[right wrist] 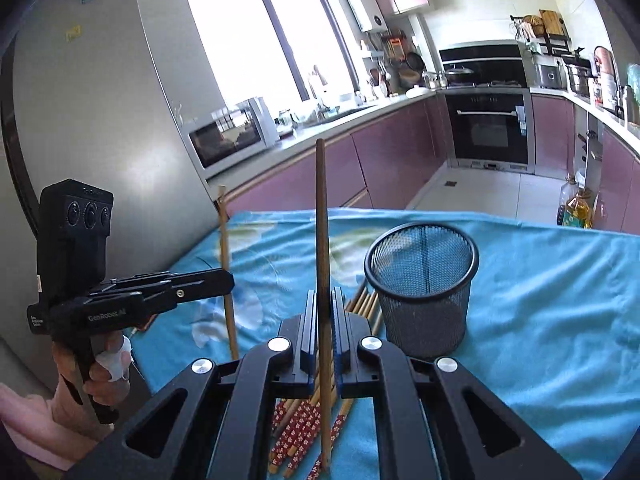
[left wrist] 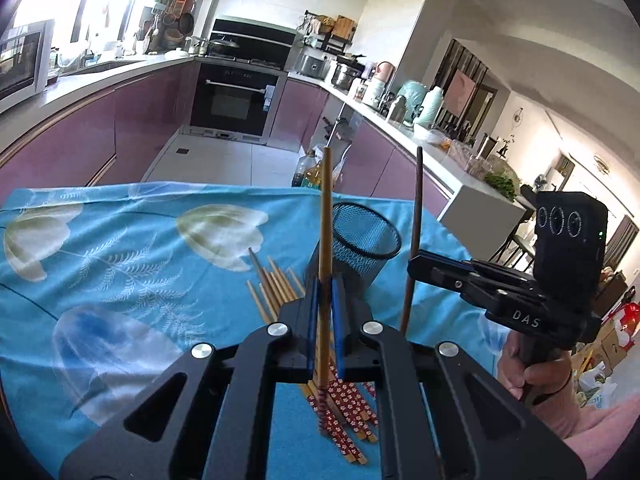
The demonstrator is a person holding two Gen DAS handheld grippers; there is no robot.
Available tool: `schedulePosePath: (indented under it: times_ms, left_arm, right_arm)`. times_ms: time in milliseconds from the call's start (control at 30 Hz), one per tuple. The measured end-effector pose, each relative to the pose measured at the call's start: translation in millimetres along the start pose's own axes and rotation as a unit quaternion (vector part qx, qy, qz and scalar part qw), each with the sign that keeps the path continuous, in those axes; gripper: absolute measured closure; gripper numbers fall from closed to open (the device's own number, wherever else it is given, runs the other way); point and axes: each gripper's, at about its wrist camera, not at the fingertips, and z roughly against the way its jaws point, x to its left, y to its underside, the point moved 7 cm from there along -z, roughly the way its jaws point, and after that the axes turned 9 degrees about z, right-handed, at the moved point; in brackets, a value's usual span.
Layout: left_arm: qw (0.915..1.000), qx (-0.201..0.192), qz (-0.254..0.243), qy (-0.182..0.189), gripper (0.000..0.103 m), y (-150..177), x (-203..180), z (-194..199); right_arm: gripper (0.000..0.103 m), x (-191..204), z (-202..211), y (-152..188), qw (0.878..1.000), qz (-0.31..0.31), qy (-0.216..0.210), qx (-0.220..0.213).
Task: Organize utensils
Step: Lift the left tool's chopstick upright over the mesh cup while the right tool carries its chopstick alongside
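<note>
Two chopsticks are held upright, one clamped in each closed gripper (left wrist: 324, 300) (right wrist: 326, 312), with the mesh cup (right wrist: 424, 292) just ahead-right of the right jaws.

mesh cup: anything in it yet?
Empty. The mesh cup stands upright on the cloth, and through the mesh only blue cloth shows; the chopsticks lie beside it.

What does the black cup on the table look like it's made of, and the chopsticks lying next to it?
The cup looks like black wire mesh, probably painted metal: the blue cloth shows through its wall. The chopsticks look like light bamboo or wood, matte tan, with red flower-patterned ends, likely painted or wrapped.
</note>
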Motion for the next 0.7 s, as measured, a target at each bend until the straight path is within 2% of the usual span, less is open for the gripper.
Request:
schedulePosePath:
  times_ms: [100, 367, 533, 700]
  left_arm:
    - [0.9995, -0.02, 0.0, 0.023, 0.096, -16, -14, 14]
    - [0.997, -0.064, -0.004, 0.043, 0.096, -64, -43, 25]
    - [0.995, -0.088, -0.016, 0.045, 0.096, -96, -64, 28]
    - [0.9941, -0.096, -0.026, 0.044, 0.096, -121, -85, 24]
  right_arm:
    - [0.097, -2, 7, -13, 1.0, 0.006, 0.0, -0.02]
    - [0.097, -12, 20, -55, 0.998, 0.023, 0.007, -0.064]
    - [0.097, -22, 31, -78, 0.995, 0.037, 0.018, -0.087]
    - [0.097, -37, 38, -93, 0.994, 0.036, 0.033, -0.102]
